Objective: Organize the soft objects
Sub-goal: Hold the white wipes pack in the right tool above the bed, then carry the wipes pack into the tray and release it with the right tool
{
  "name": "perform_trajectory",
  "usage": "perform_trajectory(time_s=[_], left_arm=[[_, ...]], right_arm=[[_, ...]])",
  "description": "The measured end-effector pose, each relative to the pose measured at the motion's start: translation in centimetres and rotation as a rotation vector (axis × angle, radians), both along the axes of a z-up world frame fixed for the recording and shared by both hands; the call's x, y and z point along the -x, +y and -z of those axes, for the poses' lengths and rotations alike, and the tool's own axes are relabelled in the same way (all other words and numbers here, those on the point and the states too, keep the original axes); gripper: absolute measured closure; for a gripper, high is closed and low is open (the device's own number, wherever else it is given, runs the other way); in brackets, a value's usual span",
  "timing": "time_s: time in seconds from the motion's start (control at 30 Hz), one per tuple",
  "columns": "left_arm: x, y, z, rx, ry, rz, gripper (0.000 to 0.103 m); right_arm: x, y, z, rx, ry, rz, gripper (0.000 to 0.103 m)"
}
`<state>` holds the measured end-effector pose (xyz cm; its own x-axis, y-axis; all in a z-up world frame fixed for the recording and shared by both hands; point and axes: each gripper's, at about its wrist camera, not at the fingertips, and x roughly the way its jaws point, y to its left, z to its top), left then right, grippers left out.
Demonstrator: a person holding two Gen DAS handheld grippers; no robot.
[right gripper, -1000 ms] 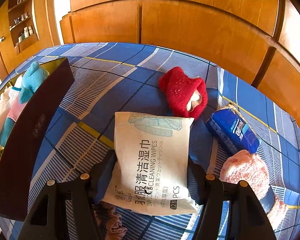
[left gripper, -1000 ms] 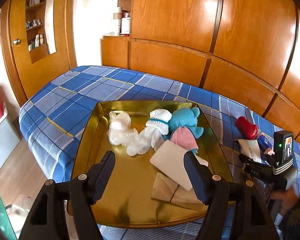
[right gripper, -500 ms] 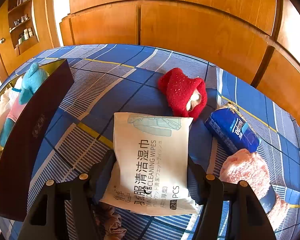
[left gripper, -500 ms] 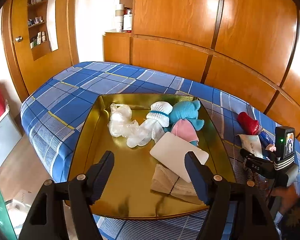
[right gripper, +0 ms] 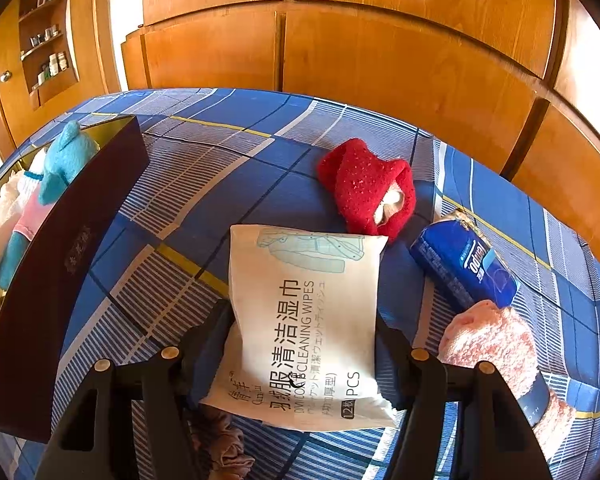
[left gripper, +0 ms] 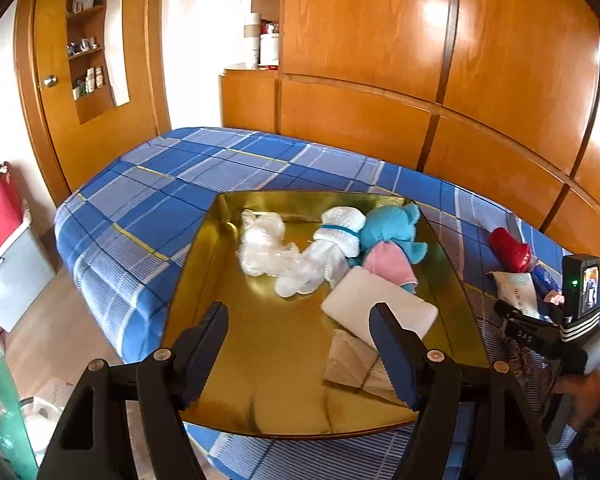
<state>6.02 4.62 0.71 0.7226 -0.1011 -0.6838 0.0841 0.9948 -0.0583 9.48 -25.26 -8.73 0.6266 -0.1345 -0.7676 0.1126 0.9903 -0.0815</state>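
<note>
While my left claw (left gripper: pixel 298 344) hangs spread and empty low-centre over the shiny gold tray (left gripper: pixel 204 280), my right claw (right gripper: pixel 302 338) clamps the white wipes packet (right gripper: pixel 304 320), long axis running up-frame, tray at left.

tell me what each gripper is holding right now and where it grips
The right gripper clamps the white wipes pack by its two side edges, near the bottom end. The left gripper holds nothing, open above the gold tray.
</note>
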Motion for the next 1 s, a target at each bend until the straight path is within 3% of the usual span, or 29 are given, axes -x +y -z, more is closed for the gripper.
perform_trajectory(time_s=[0.37, 0.6, 0.8, 1.0], left_arm=[[1.1, 2.9, -0.5, -0.01, -0.025, -0.057, 0.03], [1.3, 4.0, -0.3, 0.007, -0.023, -0.073, 0.03], [1.4, 4.4, -0.2, 0.02, -0.022, -0.077, 0.03], [1.2, 5.8, -0.2, 0.039, -0.024, -0.113, 0.03]], right_arm=[[-0.5, 0.2, -0.9, -0.021, 0.076, 0.028, 0.042], [0.1, 1.9, -3.6, -0.015, 0.023, -0.006, 0.043], [0.2, 5.0, -7.6, -0.02, -0.05, -0.11, 0.043], [0.0, 11.0, -10.1, -0.014, -0.07, -0.307, 0.043]])
